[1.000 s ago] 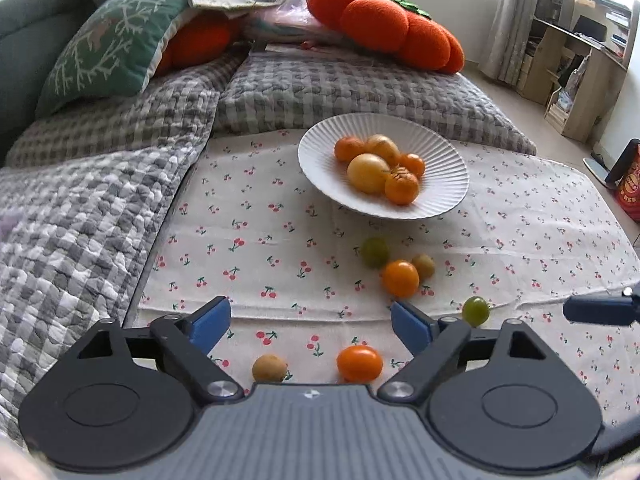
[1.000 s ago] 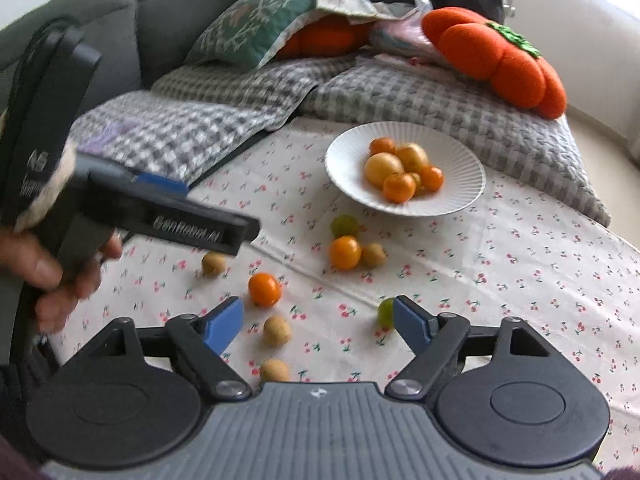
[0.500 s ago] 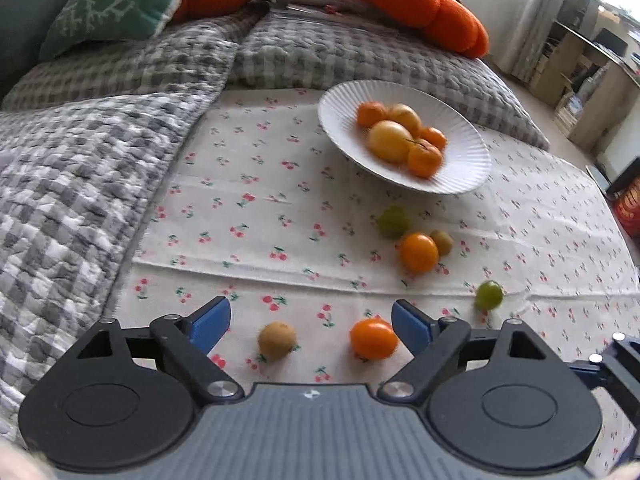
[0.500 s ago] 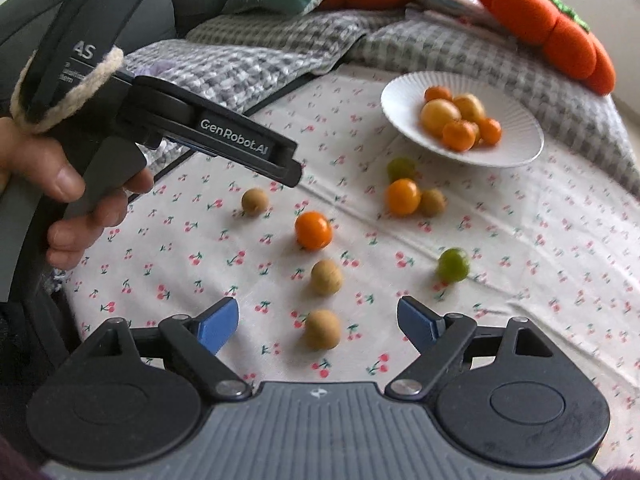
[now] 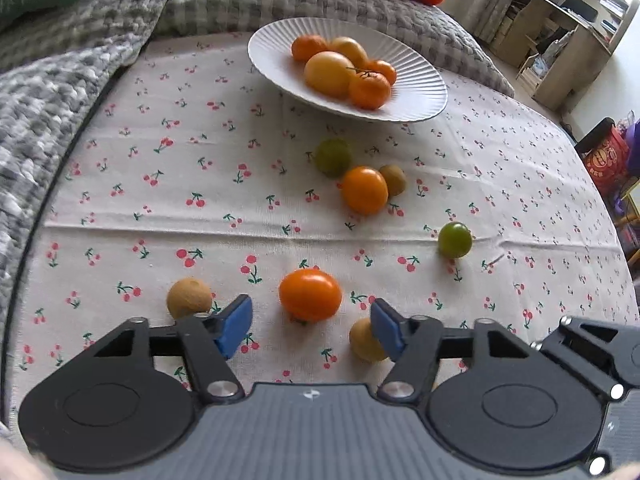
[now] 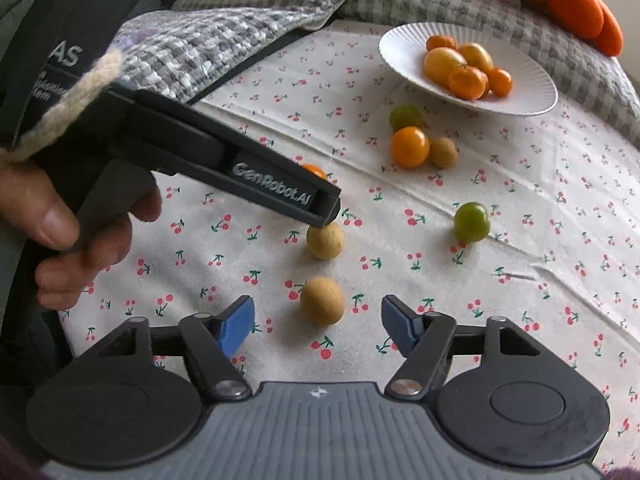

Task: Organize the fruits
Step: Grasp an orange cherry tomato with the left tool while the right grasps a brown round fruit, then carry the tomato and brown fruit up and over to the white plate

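A white ribbed plate (image 5: 420, 92) (image 6: 532, 92) holds several orange and yellow fruits. Loose fruits lie on the cherry-print cloth. My left gripper (image 5: 310, 328) is open, low over the cloth, with an orange tomato (image 5: 310, 294) just ahead between its fingers, a tan fruit (image 5: 188, 296) by the left finger and another tan fruit (image 5: 364, 340) against the right finger. My right gripper (image 6: 316, 326) is open with a tan fruit (image 6: 322, 300) between its fingertips. The left gripper's body (image 6: 248, 172) crosses the right wrist view, above another tan fruit (image 6: 326, 240).
A green tomato (image 5: 454, 240) (image 6: 472, 222) lies to the right. A green fruit (image 5: 334, 156), an orange tomato (image 5: 364, 190) and a small brown fruit (image 5: 394, 179) cluster before the plate. Grey checked cushions (image 5: 80, 60) border the cloth at left and back.
Both grippers have moved forward and down toward the loose fruits. The orange tomato now sits between the left fingers, and a tan fruit sits between the right fingers.
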Motion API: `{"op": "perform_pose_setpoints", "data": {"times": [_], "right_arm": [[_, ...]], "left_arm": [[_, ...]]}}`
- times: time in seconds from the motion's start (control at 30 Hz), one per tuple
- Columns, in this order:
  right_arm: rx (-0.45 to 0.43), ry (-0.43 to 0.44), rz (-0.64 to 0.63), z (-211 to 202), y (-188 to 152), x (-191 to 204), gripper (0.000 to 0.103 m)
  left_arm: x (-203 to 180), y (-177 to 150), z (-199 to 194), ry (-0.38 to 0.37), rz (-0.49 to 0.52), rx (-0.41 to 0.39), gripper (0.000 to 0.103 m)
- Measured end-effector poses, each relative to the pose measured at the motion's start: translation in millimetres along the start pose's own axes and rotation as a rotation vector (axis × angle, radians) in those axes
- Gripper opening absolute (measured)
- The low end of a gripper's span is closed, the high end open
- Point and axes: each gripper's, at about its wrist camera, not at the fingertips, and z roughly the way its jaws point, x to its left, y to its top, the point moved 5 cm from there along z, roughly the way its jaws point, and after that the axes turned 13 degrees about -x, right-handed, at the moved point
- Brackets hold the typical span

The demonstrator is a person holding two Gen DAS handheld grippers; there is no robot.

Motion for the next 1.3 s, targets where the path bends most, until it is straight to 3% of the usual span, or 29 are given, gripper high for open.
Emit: {"op": "perform_pose_setpoints", "data": {"times": [0.27,0.6,1.3], "right_arm": [[0.008,-0.019,0.01,10,-2,-4,0.048],[-0.011,-0.019,0.005,16,1,-5,0.023],[-0.053,-0.034,-0.005,8,9,-4,0.022]], "left_arm": [[-5,-5,8,-0.025,0.015,0.015,0.026],[-3,-4,9,-0.023,-0.002,0.016,0.025],[-2,-1,6,-0.003,-0.01,0.005,0.024]]}}
